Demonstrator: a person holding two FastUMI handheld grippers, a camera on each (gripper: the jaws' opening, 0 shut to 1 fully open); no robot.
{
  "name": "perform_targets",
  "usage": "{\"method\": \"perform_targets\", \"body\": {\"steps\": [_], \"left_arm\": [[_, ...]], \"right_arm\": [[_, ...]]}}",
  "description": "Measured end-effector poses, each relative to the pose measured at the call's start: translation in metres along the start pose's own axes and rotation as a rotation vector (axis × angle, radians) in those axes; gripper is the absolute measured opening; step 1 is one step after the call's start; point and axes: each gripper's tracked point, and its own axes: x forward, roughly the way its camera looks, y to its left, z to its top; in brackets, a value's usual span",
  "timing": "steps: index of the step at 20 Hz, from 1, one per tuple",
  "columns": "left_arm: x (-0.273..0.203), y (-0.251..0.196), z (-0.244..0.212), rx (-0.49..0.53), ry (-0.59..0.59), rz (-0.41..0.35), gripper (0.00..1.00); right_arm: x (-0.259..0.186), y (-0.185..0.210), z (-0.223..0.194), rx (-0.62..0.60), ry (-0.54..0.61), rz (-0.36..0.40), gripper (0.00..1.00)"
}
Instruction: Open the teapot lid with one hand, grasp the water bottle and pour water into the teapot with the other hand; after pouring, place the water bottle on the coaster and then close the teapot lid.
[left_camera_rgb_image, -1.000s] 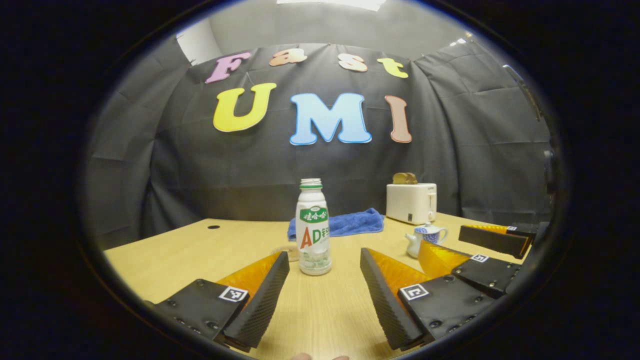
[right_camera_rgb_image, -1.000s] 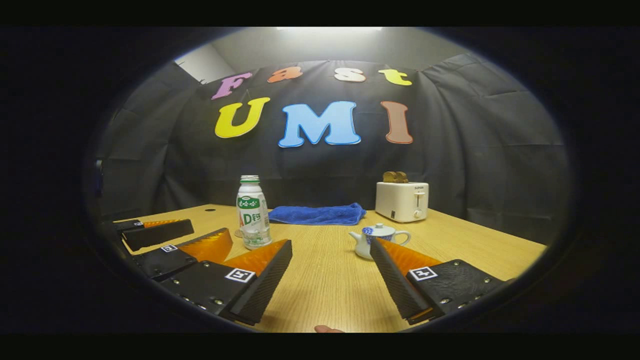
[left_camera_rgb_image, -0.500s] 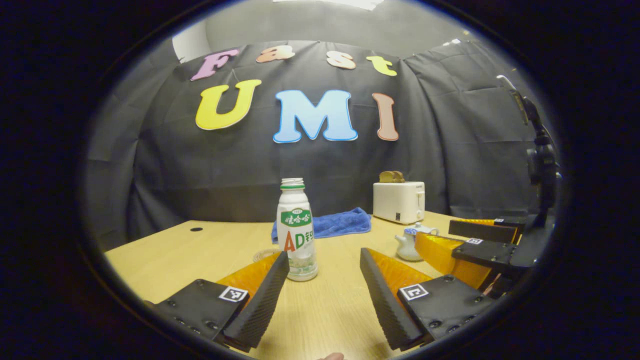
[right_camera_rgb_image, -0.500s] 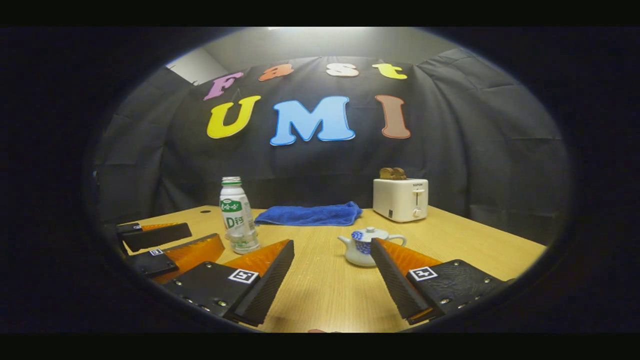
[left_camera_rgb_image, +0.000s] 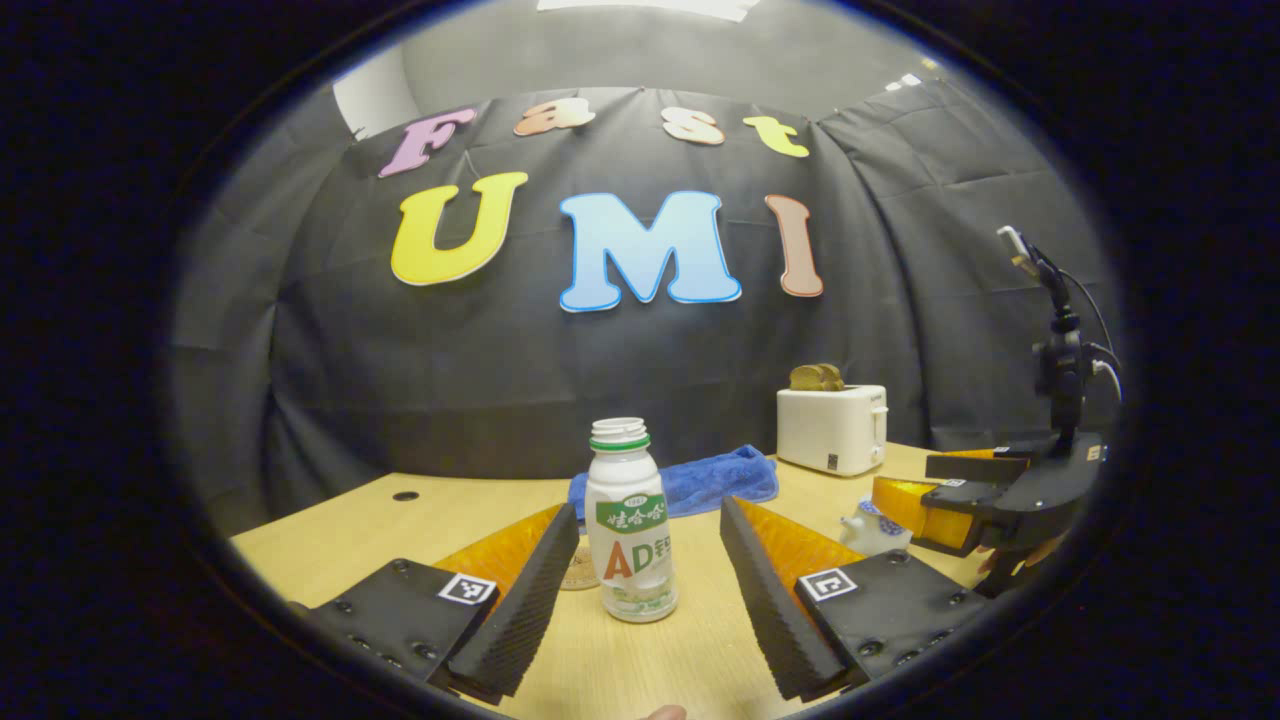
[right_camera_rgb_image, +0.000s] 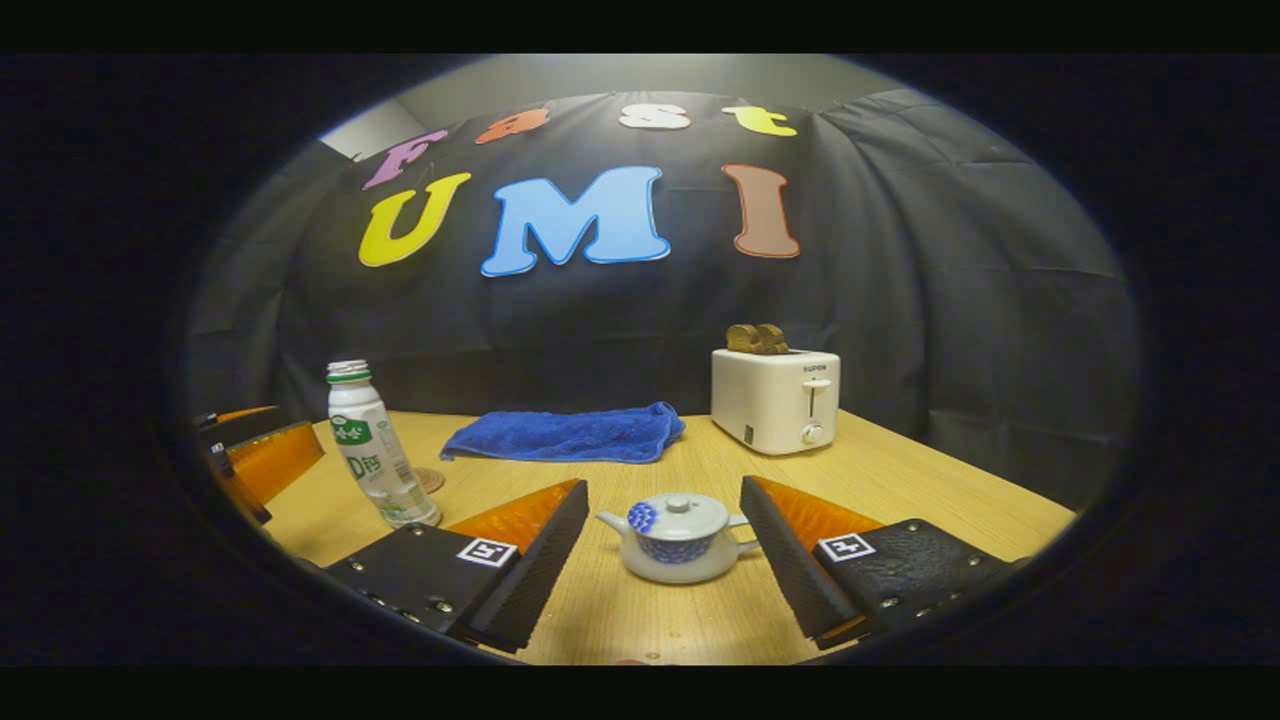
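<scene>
Left gripper view: the left tool (left_camera_rgb_image: 648, 560) stands with its fingers spread wide and nothing clamped; the water bottle (left_camera_rgb_image: 630, 525) stands upright on the desk (left_camera_rgb_image: 330, 525) between the two fingers, touching neither; the bottle is uncapped, its mouth open; a round coaster (left_camera_rgb_image: 578, 575) lies flat just behind the bottle, on its left, partly hidden by the left finger; a blue towel (left_camera_rgb_image: 690, 480) lies behind the bottle, near the booth wall; a white toaster (left_camera_rgb_image: 832, 428) with bread (left_camera_rgb_image: 817, 377) in its slots stands to the right of the towel.

Right gripper view: the right tool (right_camera_rgb_image: 665, 540) is likewise spread, holding nothing; the teapot (right_camera_rgb_image: 678, 535) sits on the desk between its fingers, apart from both; the teapot lid (right_camera_rgb_image: 680, 513) is seated on the pot; the spout points left, the handle right; relative to the teapot, the bottle stands well to the left, the towel behind and to the left, the toaster behind and to the right.

The right tool also appears in the left gripper view, right of the bottle, with the teapot partly hidden by it.
</scene>
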Motion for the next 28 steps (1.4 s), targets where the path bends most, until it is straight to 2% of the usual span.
{"method": "perform_targets", "body": {"steps": [1, 4, 5, 7, 9, 11, 12, 13, 14, 15, 16, 17, 21, 22, 23, 28], "left_arm": [[0.004, 0.003, 0.001, -0.007, 0.001, 0.005, 0.99], [0.009, 0.009, -0.003, 0.008, -0.003, 0.022, 0.99], [0.010, 0.011, -0.003, 0.010, -0.001, 0.022, 0.99], [0.013, 0.012, -0.007, 0.006, 0.005, 0.020, 0.99], [0.016, 0.015, -0.009, 0.008, 0.009, 0.024, 0.99], [0.016, 0.015, -0.012, 0.006, 0.016, 0.023, 0.99], [0.015, 0.014, -0.013, 0.005, 0.016, 0.022, 0.99], [0.014, 0.014, -0.012, 0.008, 0.013, 0.021, 0.99], [0.014, 0.015, -0.012, 0.010, 0.013, 0.024, 0.89], [0.014, 0.015, -0.011, 0.011, 0.011, 0.023, 0.99], [0.013, 0.015, -0.011, 0.010, 0.008, 0.022, 0.99], [0.014, 0.014, -0.011, 0.008, 0.008, 0.019, 0.99], [0.012, 0.012, -0.015, 0.024, 0.020, 0.016, 1.00], [0.011, 0.010, -0.015, 0.031, 0.020, 0.014, 0.95], [0.011, 0.009, -0.013, 0.034, 0.017, 0.011, 0.94], [0.011, 0.004, -0.015, 0.027, 0.013, 0.003, 0.99]], "right_arm": [[0.004, 0.001, 0.003, -0.001, -0.005, 0.006, 0.94], [0.019, 0.002, 0.006, -0.034, -0.007, 0.002, 0.87], [0.023, 0.003, 0.006, -0.046, 0.001, 0.001, 0.79], [0.026, 0.003, 0.002, -0.053, 0.016, 0.005, 0.74], [0.029, 0.004, -0.006, -0.032, 0.052, 0.016, 0.63], [0.032, 0.001, -0.014, -0.005, 0.081, 0.013, 0.55], [0.031, -0.003, -0.011, 0.000, 0.077, -0.001, 0.54], [0.033, -0.007, -0.011, 0.006, 0.068, -0.014, 0.14], [0.037, -0.009, -0.012, 0.005, 0.071, -0.012, 0.03], [0.034, -0.007, -0.014, 0.000, 0.083, -0.005, 0.17], [0.034, -0.006, -0.012, -0.020, 0.077, -0.004, 0.18], [0.033, -0.006, -0.014, -0.056, 0.084, -0.004, 0.03], [0.034, -0.006, -0.012, -0.152, 0.066, -0.016, 0.01], [0.033, -0.006, -0.010, -0.147, 0.063, -0.013, 0.00], [0.033, -0.006, -0.009, -0.130, 0.060, -0.004, 0.00], [0.022, -0.006, 0.020, -0.101, -0.054, 0.008, 0.01]]}}
